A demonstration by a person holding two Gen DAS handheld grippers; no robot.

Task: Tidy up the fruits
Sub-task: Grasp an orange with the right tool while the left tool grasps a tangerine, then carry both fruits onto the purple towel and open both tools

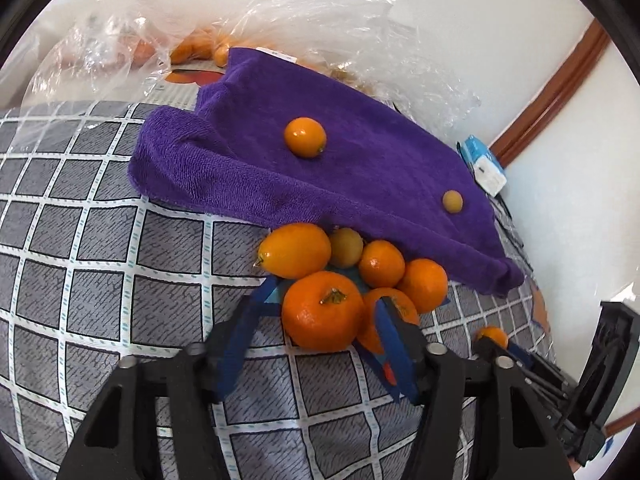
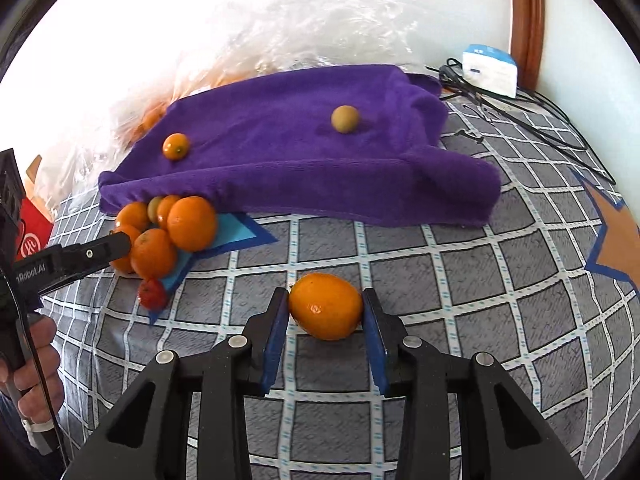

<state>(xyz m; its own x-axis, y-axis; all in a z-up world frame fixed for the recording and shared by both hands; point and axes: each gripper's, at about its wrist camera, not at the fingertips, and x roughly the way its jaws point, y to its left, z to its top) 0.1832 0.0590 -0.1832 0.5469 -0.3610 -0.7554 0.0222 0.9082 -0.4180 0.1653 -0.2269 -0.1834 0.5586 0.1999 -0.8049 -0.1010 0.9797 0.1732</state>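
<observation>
A pile of oranges [image 1: 352,276] lies on a light blue star mat [image 2: 230,236] at the purple towel's [image 1: 320,152] front edge. My left gripper [image 1: 326,300] is open, its fingers on either side of a stemmed mandarin [image 1: 322,312] at the front of the pile. One orange [image 1: 305,137] and a small tan fruit [image 1: 452,201] rest on the towel. My right gripper [image 2: 326,304] is shut on an oval orange [image 2: 326,306] just above the checked cloth. A small red fruit [image 2: 152,294] lies by the star's tip.
Clear plastic bags [image 1: 120,40] with more oranges sit behind the towel. A white and blue box [image 2: 490,70] and black cables [image 2: 520,120] lie at the back right. An orange star mat [image 2: 614,240] is at the right edge. A red box [image 2: 34,232] is at the left.
</observation>
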